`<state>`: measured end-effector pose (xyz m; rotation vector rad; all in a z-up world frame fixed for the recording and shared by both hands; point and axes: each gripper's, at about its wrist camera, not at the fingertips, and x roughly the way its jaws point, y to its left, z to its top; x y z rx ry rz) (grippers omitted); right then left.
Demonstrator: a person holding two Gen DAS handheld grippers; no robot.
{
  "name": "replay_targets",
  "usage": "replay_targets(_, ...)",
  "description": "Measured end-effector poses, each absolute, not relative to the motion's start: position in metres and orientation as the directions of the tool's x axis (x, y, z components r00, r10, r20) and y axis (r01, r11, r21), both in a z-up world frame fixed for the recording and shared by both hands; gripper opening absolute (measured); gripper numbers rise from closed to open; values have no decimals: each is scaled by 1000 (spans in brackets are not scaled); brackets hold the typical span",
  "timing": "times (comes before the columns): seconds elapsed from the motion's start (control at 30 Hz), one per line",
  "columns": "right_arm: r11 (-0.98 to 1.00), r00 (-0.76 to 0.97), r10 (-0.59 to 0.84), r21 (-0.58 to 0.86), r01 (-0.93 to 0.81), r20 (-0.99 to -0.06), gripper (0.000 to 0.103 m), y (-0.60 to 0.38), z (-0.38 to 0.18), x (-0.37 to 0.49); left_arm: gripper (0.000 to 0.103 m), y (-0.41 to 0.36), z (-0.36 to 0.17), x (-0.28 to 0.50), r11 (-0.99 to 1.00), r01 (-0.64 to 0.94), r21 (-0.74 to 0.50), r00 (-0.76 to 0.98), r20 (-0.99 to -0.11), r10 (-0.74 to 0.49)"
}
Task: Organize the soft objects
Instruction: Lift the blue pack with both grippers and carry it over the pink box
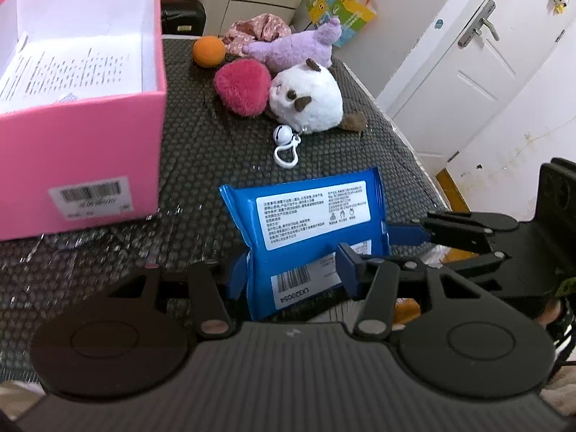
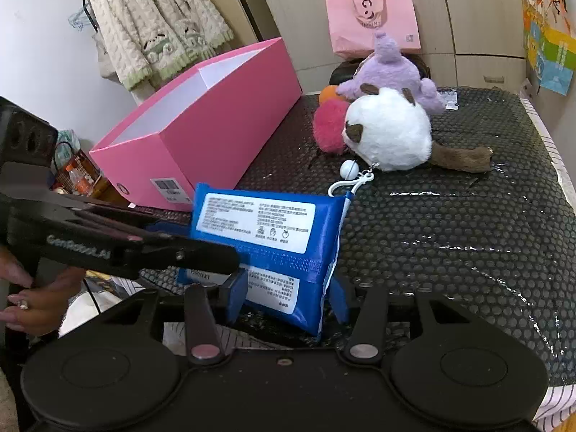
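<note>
I have the blue wipes pack (image 1: 309, 226) standing on edge at the near side of the dark honeycomb mat (image 1: 201, 165), its white label facing my cameras. My left gripper (image 1: 291, 273) clamps the pack's lower part, both blue pads pressed to its sides. My right gripper (image 2: 288, 298) straddles the same pack, but its jaws sit parted with a gap showing beside the right pad, so it has let go. The pink box (image 1: 82, 165) stands open just left of the pack. Beyond lie 3 plush toys: the white one (image 1: 306, 99), the red one (image 1: 243, 86) and the purple one (image 1: 291, 48), with an orange ball (image 1: 208, 51).
</note>
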<state>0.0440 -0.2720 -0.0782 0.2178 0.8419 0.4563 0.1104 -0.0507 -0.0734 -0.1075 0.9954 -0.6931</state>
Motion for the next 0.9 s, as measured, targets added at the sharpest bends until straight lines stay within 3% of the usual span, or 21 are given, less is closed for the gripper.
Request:
replay_targets(0.4, 864, 487, 497, 357, -355, -718, 58, -239, -53, 43, 50, -13, -56, 95, 787, 408, -462, 271, -762, -588)
replay_targets(0.9, 764, 339, 606, 407, -500, -720, 58, -180, -18, 49, 50, 53, -13, 72, 837, 362, -410, 361, -766, -532)
